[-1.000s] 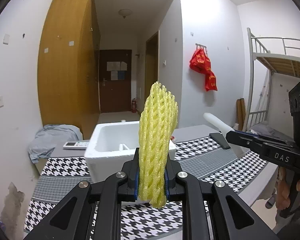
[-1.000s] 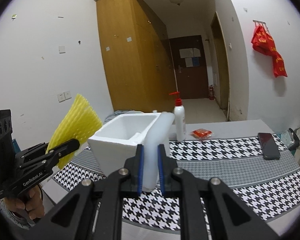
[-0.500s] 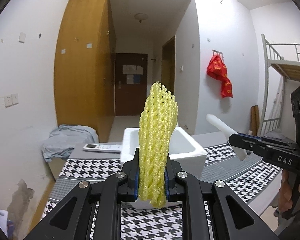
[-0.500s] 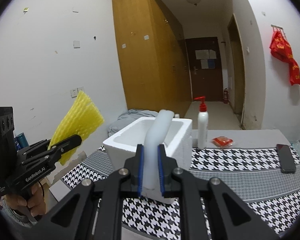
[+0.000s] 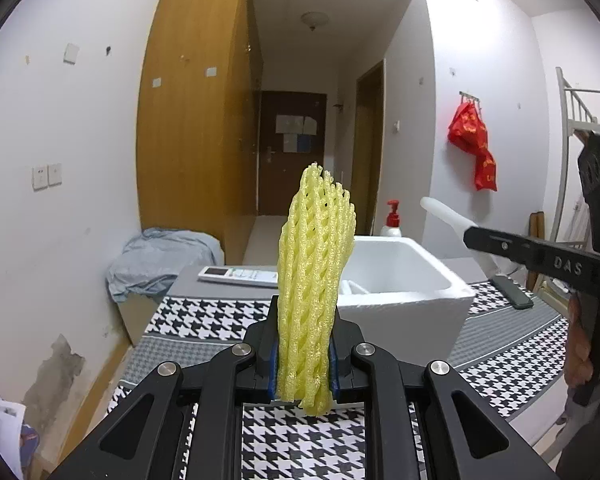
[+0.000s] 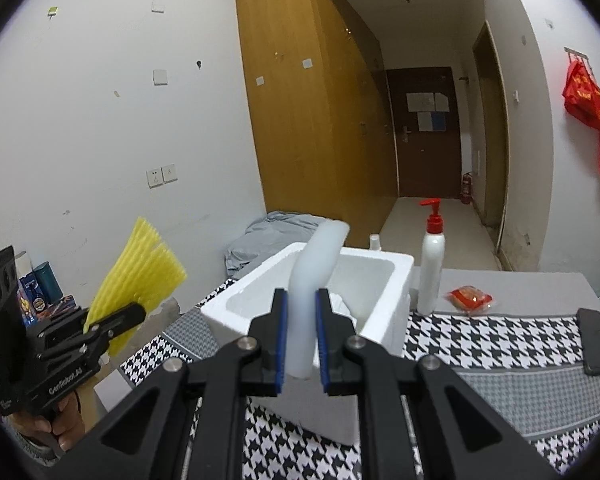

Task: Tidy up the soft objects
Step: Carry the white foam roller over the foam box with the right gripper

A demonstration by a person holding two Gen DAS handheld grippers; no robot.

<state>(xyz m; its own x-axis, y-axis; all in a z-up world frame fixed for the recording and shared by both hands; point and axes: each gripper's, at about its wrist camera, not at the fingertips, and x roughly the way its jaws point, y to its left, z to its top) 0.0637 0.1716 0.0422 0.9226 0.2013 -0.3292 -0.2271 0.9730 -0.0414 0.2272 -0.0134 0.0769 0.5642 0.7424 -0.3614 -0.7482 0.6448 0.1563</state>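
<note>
A yellow foam net sleeve (image 5: pixel 315 280) stands upright between the pads of my left gripper (image 5: pixel 303 364), which is shut on it; the same yellow foam net sleeve (image 6: pixel 140 280) shows at the left of the right wrist view. My right gripper (image 6: pixel 301 342) is shut on a bent white foam strip (image 6: pixel 312 280), whose tip leans over the white foam box (image 6: pixel 396 276). In the left wrist view the white foam strip (image 5: pixel 446 216) pokes up at the right, above the white foam box (image 5: pixel 416 296). Something white lies inside the box.
The box stands on a table with a houndstooth cloth (image 6: pixel 500 344). Behind it are a white pump bottle with a red top (image 6: pixel 431 272), a red packet (image 6: pixel 470 296), a black phone (image 6: pixel 594 340) and a white remote (image 5: pixel 238 274). Grey fabric (image 5: pixel 160 260) lies by the wall.
Both grippers have swung sideways with their loads still clamped. The box has slid to the right in the left wrist view and towards the centre in the right wrist view.
</note>
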